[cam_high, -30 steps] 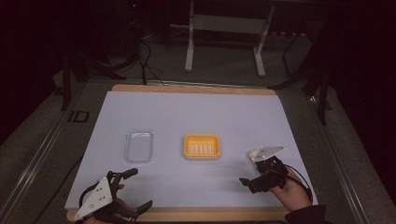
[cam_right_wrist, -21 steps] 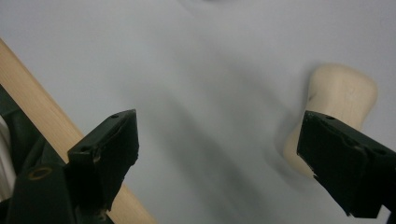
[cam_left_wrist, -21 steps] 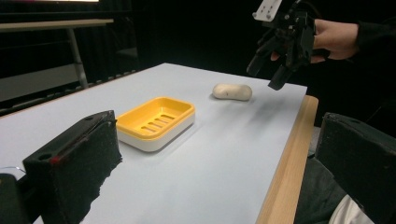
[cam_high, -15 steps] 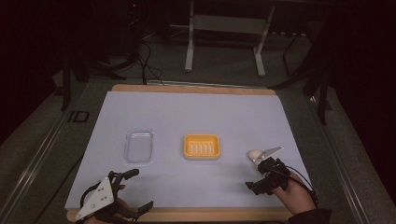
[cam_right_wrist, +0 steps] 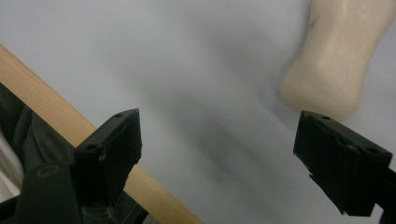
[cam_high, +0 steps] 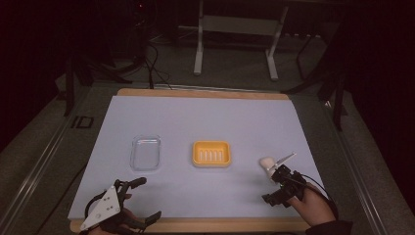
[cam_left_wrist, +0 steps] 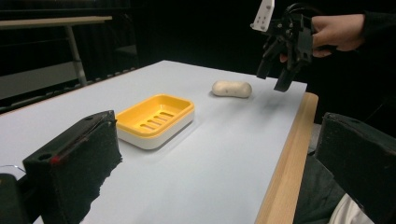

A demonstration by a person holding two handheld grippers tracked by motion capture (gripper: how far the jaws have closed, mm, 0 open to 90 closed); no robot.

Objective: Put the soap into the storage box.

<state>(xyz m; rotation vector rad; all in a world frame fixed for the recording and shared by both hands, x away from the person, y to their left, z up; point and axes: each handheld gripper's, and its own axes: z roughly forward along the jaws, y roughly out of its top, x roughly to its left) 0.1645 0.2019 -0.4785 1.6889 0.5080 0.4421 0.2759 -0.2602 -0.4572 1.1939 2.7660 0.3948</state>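
Note:
A cream soap bar [cam_high: 266, 161] lies on the white table sheet, right of a yellow soap dish [cam_high: 211, 153] with a slotted floor. My right gripper [cam_high: 270, 188] hovers just on the near side of the bar, open and empty. In the right gripper view the soap bar [cam_right_wrist: 338, 60] lies beyond the right jaw, outside the gap of the gripper [cam_right_wrist: 224, 158]. My left gripper [cam_high: 149, 198] rests at the near left edge, jaws wide apart, nothing between them. The left gripper view looks across its own gap [cam_left_wrist: 215, 177] to the dish [cam_left_wrist: 156, 119], the bar [cam_left_wrist: 232, 88] and the right gripper [cam_left_wrist: 280, 70].
A clear plastic tray [cam_high: 146, 152] lies left of the yellow dish. A wooden table rim [cam_high: 205, 225] runs along the near edge, close under both hands, and shows as a wooden strip [cam_right_wrist: 46, 102] in the right gripper view. Dark floor, cables and a metal stand [cam_high: 235, 29] lie beyond the table.
My right gripper has drawn back toward the near edge, and the soap bar has come into plain sight beyond it. The left gripper has barely shifted.

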